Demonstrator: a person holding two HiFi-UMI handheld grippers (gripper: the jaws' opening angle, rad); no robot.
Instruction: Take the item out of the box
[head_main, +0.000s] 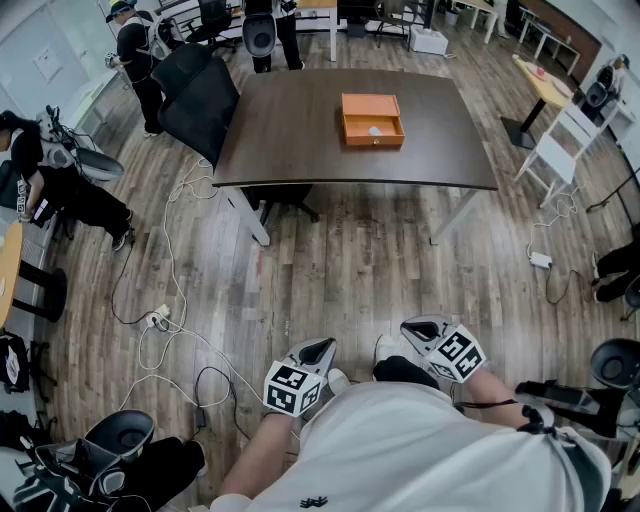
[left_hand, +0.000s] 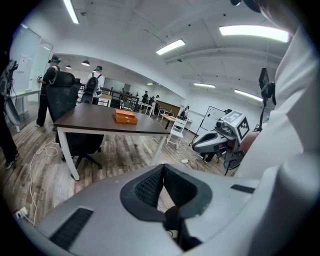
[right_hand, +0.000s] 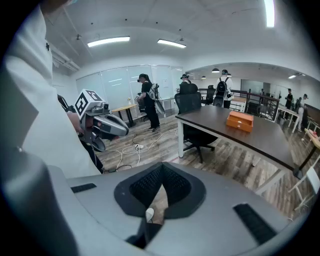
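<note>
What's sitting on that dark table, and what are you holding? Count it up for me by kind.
Dark table: 1
Orange box: 1
Small pale item inside the box: 1
Handheld tongs: 2 (left tongs, right tongs, both shut and empty)
Total: 5

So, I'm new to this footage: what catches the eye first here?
An open orange box sits alone on the dark table, far across the wooden floor. Nearer, the left tool and right tool are held shut close to the person's body.
</note>
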